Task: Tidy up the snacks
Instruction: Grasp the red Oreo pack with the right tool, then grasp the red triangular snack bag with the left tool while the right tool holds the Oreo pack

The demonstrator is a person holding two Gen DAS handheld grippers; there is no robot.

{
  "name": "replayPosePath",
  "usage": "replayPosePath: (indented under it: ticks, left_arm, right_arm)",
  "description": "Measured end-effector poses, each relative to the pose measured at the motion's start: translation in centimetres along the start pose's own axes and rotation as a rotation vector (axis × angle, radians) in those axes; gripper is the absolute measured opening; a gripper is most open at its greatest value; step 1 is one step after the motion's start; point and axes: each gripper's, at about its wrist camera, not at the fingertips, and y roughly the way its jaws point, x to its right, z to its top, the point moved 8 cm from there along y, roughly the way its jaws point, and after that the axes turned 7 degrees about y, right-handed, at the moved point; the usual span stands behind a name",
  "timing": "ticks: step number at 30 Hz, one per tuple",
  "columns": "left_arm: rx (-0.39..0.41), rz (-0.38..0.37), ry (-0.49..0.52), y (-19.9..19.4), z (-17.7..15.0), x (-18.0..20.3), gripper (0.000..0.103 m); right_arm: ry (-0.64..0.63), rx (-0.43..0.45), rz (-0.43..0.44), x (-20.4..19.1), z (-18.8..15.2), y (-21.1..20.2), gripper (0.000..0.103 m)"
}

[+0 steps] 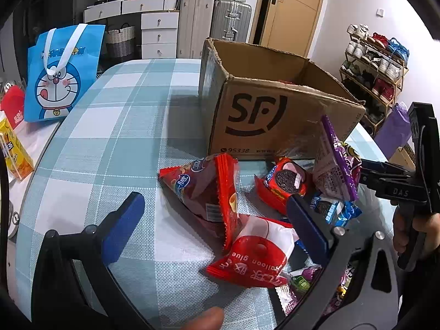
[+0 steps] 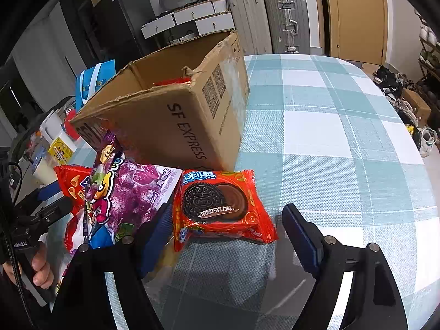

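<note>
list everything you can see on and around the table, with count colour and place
cardboard box: 1, brown, open top, on the table behind the snacks
Oreo packet: 1, orange-red, flat on the table, between the right jaws
purple snack bag: 1, purple, leaning in the pile before the box
blue Oreo packet: 1, blue, in the pile
triangular packet: 1, red, table centre
balloon glue packet: 1, red and white, nearest the left gripper
tablecloth: 1, teal and white check
tote bag: 1, blue, left of the table
suitcases: 2, beige and silver, by the door
shoe rack: 1, far right
left gripper: open
right gripper: open, around the Oreo packet
</note>
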Motion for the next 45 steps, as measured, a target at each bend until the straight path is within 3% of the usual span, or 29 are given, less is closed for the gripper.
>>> replayPosePath:
  ticks: [6, 8, 21, 29, 36, 38, 42, 45]
  left_arm:
    - [-0.003, 0.0, -0.004, 0.1, -0.1, -0.1, 0.103]
    - [-0.004, 0.0, -0.006, 0.1, -0.2, -0.2, 0.103]
    - [-0.027, 0.025, -0.06, 1.4, -0.1, -1.5, 0.103]
    - [-0.073, -0.016, -0.113, 3.6, 0.0, -2.2, 0.102]
    - [-0.065, -0.099, -0.123, 4.1, 0.1, -1.5, 0.085]
    - [-0.063, -0.114, -0.124, 4.1, 0.1, -1.2, 0.077]
    - [-0.064, -0.09, -0.108, 4.0, 0.0, -1.2, 0.052]
    - [-0.05, -0.102, -0.129, 3.7, 0.0, -1.4, 0.043]
  right_arm:
    - [-0.026, -0.003, 0.016, -0.5, -0.2, 0.3, 0.063]
    - [-0.055, 0.011, 0.008, -0.7, -0.3, -0.1, 0.053]
    - [-0.088, 0.074, 0.01, -0.9, -0.8, -3.2, 0.05]
    - [-0.075, 0.109, 0.023, -0.8, -0.2, -4.5, 0.05]
    - [-0.073, 0.113, 0.042, -1.1, -0.1, -5.2, 0.05]
    - [-0.078, 0.112, 0.047, -1.4, -0.2, -5.2, 0.05]
    - [-0.09, 0.115, 0.053, -1.8, -0.4, -5.3, 0.05]
    - [-0.096, 0.117, 0.058, -2.1, -0.4, -5.4, 0.05]
